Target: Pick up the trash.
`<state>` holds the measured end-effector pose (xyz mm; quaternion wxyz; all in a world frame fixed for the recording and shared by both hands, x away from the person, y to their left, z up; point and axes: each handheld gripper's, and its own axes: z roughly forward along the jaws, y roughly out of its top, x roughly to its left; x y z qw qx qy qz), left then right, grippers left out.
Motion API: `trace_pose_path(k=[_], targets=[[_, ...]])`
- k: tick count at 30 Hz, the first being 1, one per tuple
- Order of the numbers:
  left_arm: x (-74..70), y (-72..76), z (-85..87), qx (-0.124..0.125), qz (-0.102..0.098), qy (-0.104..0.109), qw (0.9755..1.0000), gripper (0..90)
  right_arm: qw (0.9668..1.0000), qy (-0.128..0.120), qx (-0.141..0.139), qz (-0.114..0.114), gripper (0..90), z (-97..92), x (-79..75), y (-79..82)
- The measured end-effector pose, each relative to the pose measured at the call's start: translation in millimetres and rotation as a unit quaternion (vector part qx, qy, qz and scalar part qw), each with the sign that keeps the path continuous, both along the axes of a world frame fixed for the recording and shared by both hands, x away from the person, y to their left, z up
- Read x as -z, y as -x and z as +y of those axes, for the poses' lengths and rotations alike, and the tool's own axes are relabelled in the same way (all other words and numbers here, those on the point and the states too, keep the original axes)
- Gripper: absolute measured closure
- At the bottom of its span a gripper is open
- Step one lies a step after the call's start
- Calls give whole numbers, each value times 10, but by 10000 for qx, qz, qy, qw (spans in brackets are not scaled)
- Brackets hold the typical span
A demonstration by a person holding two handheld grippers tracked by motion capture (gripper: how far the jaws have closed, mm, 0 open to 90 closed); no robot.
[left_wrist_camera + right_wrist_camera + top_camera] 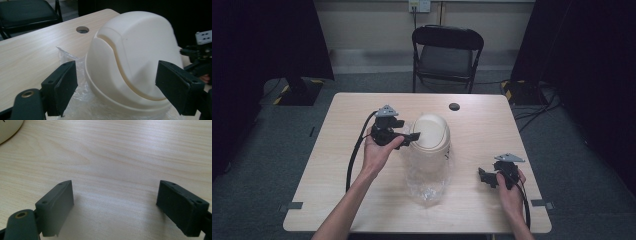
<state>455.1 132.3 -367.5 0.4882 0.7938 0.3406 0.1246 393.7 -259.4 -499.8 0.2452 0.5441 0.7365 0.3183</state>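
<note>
High view: left gripper [411, 137], jaws apart, beside cream bin lid [431, 132].

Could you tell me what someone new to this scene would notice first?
The eye goes first to the cream domed bin lined with a clear plastic bag, standing mid-table. The left tongs are open and straddle its swing lid, with the dome between the jaws. The right tongs, also open, hover low over bare wood near the table's right edge, and an empty black folding chair stands beyond the far side.
</note>
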Motion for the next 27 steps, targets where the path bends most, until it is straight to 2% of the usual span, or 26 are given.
trace_pose_path(k=[3, 6, 14, 17, 18, 21, 27], targets=[[38, -30, -29, -4, 57, -94, 9999, 169, 10000, 1, -1, 0, 133, 0, 0, 0], [84, -65, -57, -37, 24, -186, 9998, 161, 10000, 0, 0, 0, 133, 0, 0, 0], [125, -104, -104, -16, 55, -243, 9997, 152, 10000, 0, 0, 0, 133, 0, 0, 0], [130, -103, -115, -33, 106, -347, 9993, 153, 10000, 0, 0, 0, 133, 0, 0, 0], [141, -107, -134, -50, 121, -440, 9989, 153, 10000, -1, 1, 1, 133, 0, 0, 0], [157, -115, -154, -65, 84, -521, 9986, 154, 10000, 1, -1, -2, 133, 0, 0, 0], [195, -174, -156, -174, 266, -519, 9981, 154, 10000, 1, -2, -2, 133, -1, 0, 0]])
